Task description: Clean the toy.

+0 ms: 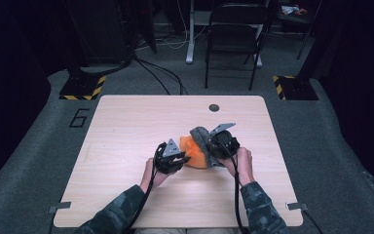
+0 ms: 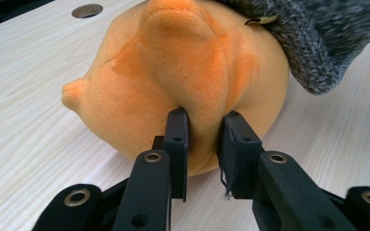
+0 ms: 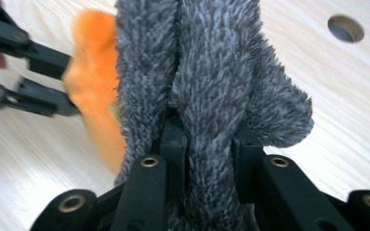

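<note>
Right now, line by line:
Left gripper (image 2: 202, 139): jaws closed on a fold of the soft orange plush toy (image 2: 183, 82), pinching the fabric at its near underside and pinning it to the table.
Right gripper (image 3: 207, 144): jaws clamped on a pleat of the fuzzy grey knitted cap (image 3: 207, 72), which bulges out on both sides of the jaws.
Toy position: near the middle of the pale wooden table (image 1: 126, 126), between the two grippers, resting on the surface.
Cap position: draped over the right, far end of the toy; in the high view the cap (image 1: 200, 135) sits just ahead of the right gripper (image 1: 220, 144), with the toy (image 1: 193, 153) running left toward the left gripper (image 1: 171, 157).
Key relation: the toy's long axis appears to run left to right between the hands, so cap and anchor lie at opposite ends.
Nearer hand: the right one is on the cap; the left holds the body.
Coming move, as judged: any pull along that axis, away from the left grip, would slide the cap.
Far edge: a round cable hole (image 1: 214, 107) lies well apart.
</note>
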`<state>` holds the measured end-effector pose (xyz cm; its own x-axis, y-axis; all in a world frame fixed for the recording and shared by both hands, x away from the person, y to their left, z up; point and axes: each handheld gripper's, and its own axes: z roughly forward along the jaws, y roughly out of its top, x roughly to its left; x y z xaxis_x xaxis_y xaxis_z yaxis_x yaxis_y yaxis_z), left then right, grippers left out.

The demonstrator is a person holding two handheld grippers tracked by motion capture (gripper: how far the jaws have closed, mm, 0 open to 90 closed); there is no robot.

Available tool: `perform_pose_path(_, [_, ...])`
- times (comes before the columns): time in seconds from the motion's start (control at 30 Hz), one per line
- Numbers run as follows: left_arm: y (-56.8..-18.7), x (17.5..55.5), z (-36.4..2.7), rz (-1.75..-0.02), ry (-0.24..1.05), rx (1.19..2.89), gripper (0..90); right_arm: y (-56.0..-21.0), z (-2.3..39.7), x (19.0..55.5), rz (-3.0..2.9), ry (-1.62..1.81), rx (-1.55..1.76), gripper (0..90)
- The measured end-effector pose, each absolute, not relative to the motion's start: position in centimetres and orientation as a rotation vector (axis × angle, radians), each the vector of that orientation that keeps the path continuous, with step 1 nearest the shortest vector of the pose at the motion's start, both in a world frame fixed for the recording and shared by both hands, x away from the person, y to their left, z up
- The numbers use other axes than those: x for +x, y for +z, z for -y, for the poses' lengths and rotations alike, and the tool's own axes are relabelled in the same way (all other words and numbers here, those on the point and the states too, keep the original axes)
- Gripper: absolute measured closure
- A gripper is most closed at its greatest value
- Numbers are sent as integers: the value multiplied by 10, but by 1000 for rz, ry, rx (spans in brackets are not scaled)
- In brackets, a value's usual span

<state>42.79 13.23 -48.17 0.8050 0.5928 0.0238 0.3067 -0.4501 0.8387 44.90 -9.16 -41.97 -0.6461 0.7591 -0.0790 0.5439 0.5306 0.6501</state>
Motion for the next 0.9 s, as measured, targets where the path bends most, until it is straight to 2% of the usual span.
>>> perform_pose_path(0.33, [-482, 428, -132, -662, 398, 2070, 741, -441, 119, 465, -2440, 847, 1240, 707])
perform_pose_path(0.77, [-484, 430, -135, -680, 388, 2059, 742, -484, 137, 483, -2438, 663, 1405, 713])
perform_pose_path(0.9, [-484, 431, -137, -695, 385, 2051, 739, -473, 141, 482, -2402, 679, 1388, 716])
